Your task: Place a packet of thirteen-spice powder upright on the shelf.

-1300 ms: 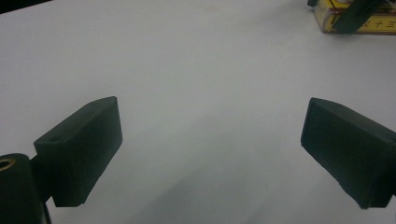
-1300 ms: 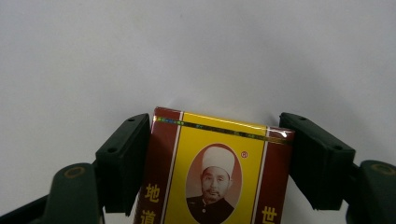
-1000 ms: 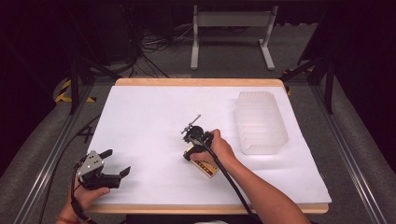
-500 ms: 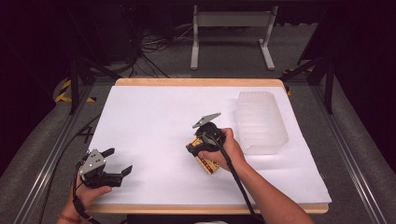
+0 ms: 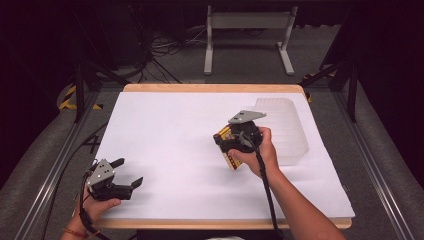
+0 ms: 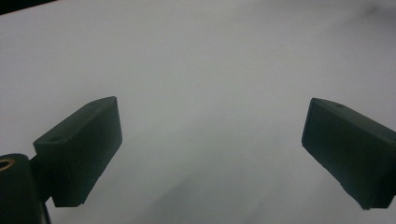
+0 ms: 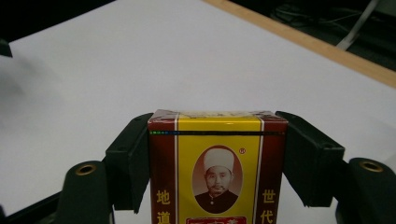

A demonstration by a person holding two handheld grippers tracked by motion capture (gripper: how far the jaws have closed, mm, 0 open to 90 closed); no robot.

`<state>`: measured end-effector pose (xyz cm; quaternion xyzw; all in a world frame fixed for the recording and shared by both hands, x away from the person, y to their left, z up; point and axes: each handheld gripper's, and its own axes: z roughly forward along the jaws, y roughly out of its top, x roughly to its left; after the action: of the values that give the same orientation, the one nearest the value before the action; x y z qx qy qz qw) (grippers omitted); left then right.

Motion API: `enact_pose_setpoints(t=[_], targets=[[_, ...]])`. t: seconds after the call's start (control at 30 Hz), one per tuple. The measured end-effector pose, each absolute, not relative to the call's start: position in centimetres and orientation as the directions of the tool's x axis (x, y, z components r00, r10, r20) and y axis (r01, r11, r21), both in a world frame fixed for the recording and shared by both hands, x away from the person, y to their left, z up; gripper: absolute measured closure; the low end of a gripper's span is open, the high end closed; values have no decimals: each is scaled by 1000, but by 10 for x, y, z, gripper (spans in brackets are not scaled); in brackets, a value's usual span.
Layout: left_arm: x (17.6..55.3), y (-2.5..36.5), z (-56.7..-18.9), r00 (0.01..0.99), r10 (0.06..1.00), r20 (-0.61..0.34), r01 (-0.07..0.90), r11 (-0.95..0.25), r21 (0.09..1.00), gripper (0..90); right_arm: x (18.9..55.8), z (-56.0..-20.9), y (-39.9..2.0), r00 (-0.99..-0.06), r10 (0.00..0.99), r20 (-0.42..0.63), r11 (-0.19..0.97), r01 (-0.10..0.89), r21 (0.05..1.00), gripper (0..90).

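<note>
Nearest the person, left gripper (image 5: 131, 181) sits at the near-left corner of the table (image 5: 165, 120), held low in the left hand (image 5: 95, 207); jaws spread wide with nothing between them, confirmed in the left gripper view, where white table surface lies between the two black jaws

Mid-table, right of centre: right gripper (image 5: 225, 145) in the right hand (image 5: 260, 152) is clamped on a small yellow-and-red box (image 5: 231, 159). Right gripper view shows the box (image 7: 217, 168) upright between the jaws, one jaw flat against each narrow red side, printed yellow face toward the camera. Cannot tell from these views whether the box bottom touches the table or is lifted clear

Handling estimate: printed carton, looks like thin card, so probably light and only moderately stiff. Glossy faces, likely somewhat slippery. Walls could buckle under hard squeeze; contents unknown. Present hold across the two narrow sides seems the right one: the jaws bear close to the edges, where the card is stiffest, and sit well below the top flap. Moderate force advised

Farther off, just beyond the right hand: translucent plastic tray (image 5: 290, 130), ribbed, looks empty, near the right edge. Box is beside it, not in it
</note>
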<state>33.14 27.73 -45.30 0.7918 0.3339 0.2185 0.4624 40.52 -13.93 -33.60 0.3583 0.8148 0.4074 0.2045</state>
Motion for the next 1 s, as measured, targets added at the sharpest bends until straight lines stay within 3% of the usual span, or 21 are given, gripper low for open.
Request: enact_pose_setpoints(t=[0.43, 1.0], targets=[[331, 277, -453, 682, 731, 31, 330, -345, 879, 55, 411, -301, -208, -511, 854, -98, 306, 341, 889, 327], [331, 277, -453, 684, 729, 40, 325, -353, 877, 55, 418, -328, -254, -391, 920, -26, 185, 374, 909, 327]])
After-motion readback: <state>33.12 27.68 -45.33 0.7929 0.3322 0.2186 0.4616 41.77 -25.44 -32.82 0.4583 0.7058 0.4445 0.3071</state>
